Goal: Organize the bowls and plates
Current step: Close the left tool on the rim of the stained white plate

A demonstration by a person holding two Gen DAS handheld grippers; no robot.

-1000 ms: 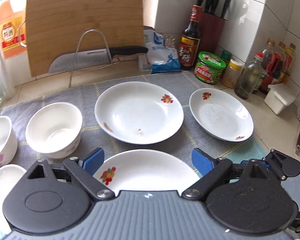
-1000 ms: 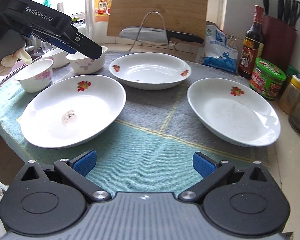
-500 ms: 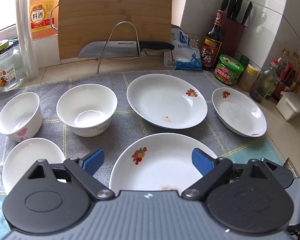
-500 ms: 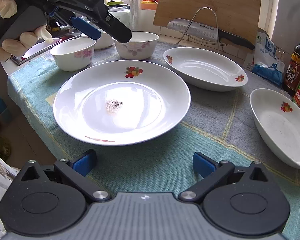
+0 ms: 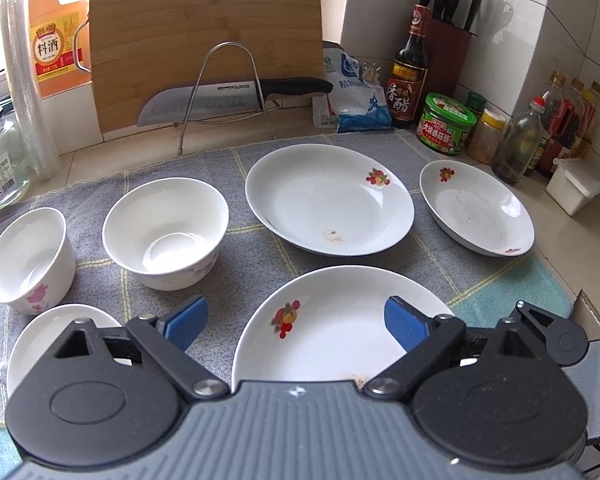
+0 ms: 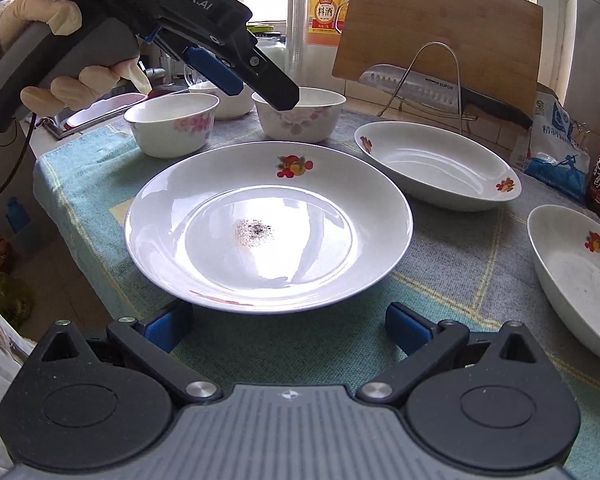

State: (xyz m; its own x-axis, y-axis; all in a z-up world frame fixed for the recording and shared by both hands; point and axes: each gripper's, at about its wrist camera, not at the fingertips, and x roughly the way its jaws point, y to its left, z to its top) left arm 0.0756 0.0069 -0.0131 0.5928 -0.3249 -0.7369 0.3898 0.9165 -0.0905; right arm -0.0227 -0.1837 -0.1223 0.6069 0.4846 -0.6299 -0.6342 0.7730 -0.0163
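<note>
Three white plates with fruit prints lie on a grey and teal cloth point(image 5: 260, 276). The near plate point(image 5: 340, 328) point(image 6: 268, 224) has crumbs in it. A second plate point(image 5: 328, 200) point(image 6: 436, 164) lies behind it and a third point(image 5: 476, 208) point(image 6: 580, 272) at the right. Three white bowls stand at the left: a large one point(image 5: 164, 232) point(image 6: 298, 118), a flowered one point(image 5: 26, 260) point(image 6: 172, 124) and a near one point(image 5: 60, 336). My left gripper point(image 5: 296, 322) is open above the near plate's rim. My right gripper point(image 6: 288, 326) is open at that plate's front edge.
A cutting board point(image 5: 204, 40) and a knife point(image 5: 228, 98) on a wire rack stand at the back. Bottles, jars and a knife block point(image 5: 452, 44) line the right wall. A glass jar point(image 5: 0, 164) stands at the left. The counter edge drops off at the left in the right wrist view.
Both grippers have moved left. The near plate now fills the right wrist view. The left wrist view now takes in all the bowls. Both grippers stayed open.
</note>
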